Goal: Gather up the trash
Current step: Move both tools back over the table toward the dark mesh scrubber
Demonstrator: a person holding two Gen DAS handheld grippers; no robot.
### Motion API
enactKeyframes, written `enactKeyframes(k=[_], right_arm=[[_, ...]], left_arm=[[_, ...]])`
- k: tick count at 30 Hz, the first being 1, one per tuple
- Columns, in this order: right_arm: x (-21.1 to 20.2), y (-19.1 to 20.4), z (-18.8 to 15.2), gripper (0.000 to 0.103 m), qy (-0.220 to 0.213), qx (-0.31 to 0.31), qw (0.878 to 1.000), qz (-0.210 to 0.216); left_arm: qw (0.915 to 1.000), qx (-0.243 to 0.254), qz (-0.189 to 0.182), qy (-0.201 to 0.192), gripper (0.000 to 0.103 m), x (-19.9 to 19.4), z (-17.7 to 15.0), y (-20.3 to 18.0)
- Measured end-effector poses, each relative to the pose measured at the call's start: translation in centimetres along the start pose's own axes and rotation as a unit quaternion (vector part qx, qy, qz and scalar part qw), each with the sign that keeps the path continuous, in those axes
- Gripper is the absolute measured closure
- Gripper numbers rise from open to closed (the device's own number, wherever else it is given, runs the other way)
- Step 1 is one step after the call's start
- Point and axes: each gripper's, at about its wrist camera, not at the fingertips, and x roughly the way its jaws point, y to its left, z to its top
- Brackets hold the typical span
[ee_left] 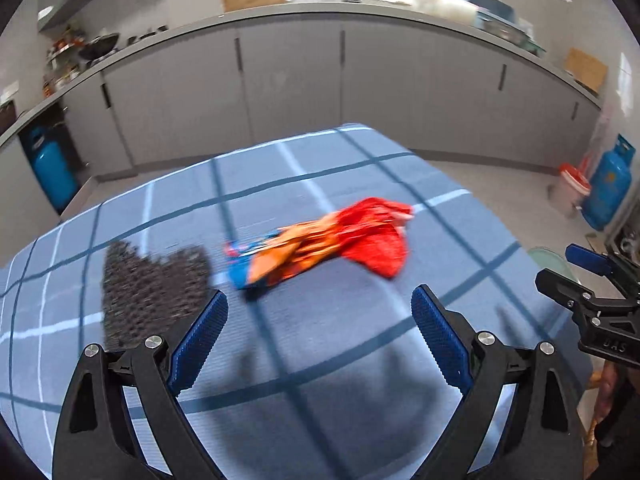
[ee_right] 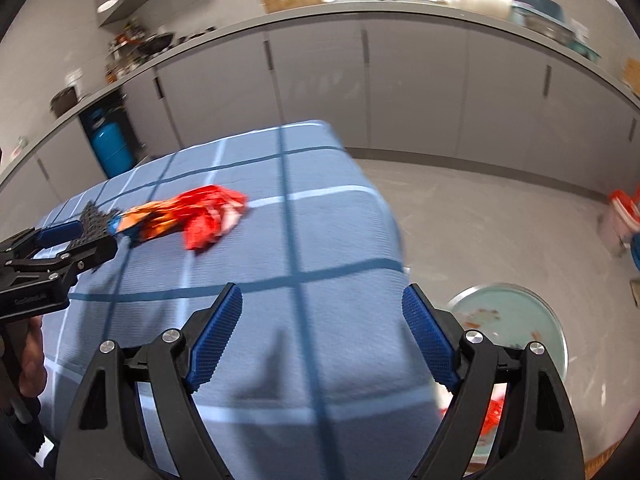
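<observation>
Two pieces of trash remain on the worktop [ee_left: 360,344], which is covered by a blue checked cloth: a crumpled red, orange and blue snack wrapper [ee_left: 320,246] near the centre, and a dark speckled scrap [ee_left: 154,290] just beside it at its 9 o'clock; motion blur prevents telling whether they touch. The left tool [ee_left: 320,330] hovers above the cloth with the wrapper at its 12 o'clock, jaws spread wide and holding nothing. The right tool [ee_right: 322,338] is likewise released and empty, positioned over the worktop's right edge, with the wrapper [ee_right: 188,216] well off at its 10 o'clock. A round bin [ee_right: 516,320] stands on the floor beside the worktop, at the right tool's 3 o'clock; reddish bits show inside it, which suggests some trash is already collected. Judged progress: partial. Both visible pieces are yet to be picked up and dropped in the bin.
</observation>
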Motion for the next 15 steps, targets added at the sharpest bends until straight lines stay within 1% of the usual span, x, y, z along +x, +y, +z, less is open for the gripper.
enactKeyframes(k=[8,15], right_arm=[[1.6,4.2,1.1,0.02,0.011,-0.032,0.999,0.022],[3.0,6.1,1.6,0.02,0.021,-0.049,0.998,0.033]], left_arm=[[0.9991,-0.034,0.023,0.002,0.011,-0.6,-1.0,4.7],[0.9965,-0.055,0.063,0.004,0.011,-1.3,-2.4,8.9]])
